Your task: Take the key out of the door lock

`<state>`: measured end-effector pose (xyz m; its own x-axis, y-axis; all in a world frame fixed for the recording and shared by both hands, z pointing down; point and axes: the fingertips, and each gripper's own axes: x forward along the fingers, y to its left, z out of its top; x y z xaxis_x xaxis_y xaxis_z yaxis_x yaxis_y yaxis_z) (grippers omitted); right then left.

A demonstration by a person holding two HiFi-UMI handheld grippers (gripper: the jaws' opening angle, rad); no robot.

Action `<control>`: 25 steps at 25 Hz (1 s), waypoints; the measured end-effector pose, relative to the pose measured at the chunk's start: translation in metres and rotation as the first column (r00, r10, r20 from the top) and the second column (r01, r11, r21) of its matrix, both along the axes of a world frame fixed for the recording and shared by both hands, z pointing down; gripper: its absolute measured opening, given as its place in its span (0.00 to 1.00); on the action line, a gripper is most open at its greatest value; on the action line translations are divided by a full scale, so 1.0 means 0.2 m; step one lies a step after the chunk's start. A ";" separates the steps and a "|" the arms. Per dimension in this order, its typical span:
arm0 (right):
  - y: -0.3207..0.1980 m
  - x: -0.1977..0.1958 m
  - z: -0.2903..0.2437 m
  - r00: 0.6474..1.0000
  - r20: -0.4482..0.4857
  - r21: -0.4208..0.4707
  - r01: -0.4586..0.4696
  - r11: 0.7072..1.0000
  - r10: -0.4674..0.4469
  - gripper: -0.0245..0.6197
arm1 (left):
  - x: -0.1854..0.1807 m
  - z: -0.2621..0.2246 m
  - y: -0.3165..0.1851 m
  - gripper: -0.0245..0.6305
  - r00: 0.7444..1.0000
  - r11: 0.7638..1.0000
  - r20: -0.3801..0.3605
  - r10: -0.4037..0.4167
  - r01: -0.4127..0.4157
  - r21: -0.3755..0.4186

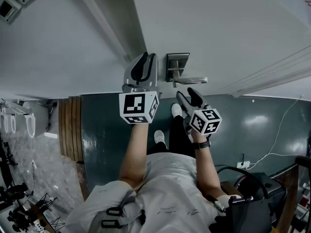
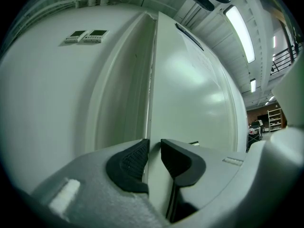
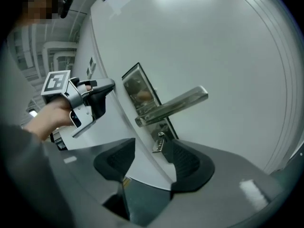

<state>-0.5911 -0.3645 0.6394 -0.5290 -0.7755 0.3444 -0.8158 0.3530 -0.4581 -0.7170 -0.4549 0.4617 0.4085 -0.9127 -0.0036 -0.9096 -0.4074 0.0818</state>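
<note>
One small silvery key (image 3: 158,144) below door handle (image 3: 176,103)

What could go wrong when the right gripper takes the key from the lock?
The key stands between the open fingers of the right gripper, close to one finger: closing may push it sideways, not grip it. The lever handle hangs just above; the fingers may bump it. The door could also move: whether the left gripper holds its edge is unclear.

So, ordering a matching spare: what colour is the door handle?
The handle is silver metal; right gripper view.
</note>
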 end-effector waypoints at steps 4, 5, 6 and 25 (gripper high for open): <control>-0.06 -0.02 0.08 1.000 -0.021 -0.008 0.005 1.000 -0.005 0.41 | 0.00 0.02 -0.01 0.17 1.000 1.000 0.000 -0.009 0.009 -0.005; -0.07 -0.03 0.09 0.999 -0.034 -0.005 0.005 1.000 -0.006 0.41 | 0.00 0.02 -0.01 0.17 1.000 1.000 0.002 -0.012 0.012 -0.006; -0.09 -0.03 0.10 0.999 -0.050 -0.001 0.008 1.000 -0.008 0.40 | 0.01 0.02 -0.01 0.17 1.000 1.000 0.004 -0.014 0.014 -0.007; -0.26 -0.15 0.17 0.999 0.033 -0.056 -0.022 0.998 0.024 0.21 | 0.00 -0.02 0.00 0.17 1.000 1.000 -0.008 -0.022 0.022 -0.006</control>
<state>-0.6217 -0.4174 0.6729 -0.5230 -0.7680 0.3695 -0.8073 0.3075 -0.5036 -0.7171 -0.4542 0.4582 0.3882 -0.9216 -0.0012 -0.9176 -0.3867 0.0919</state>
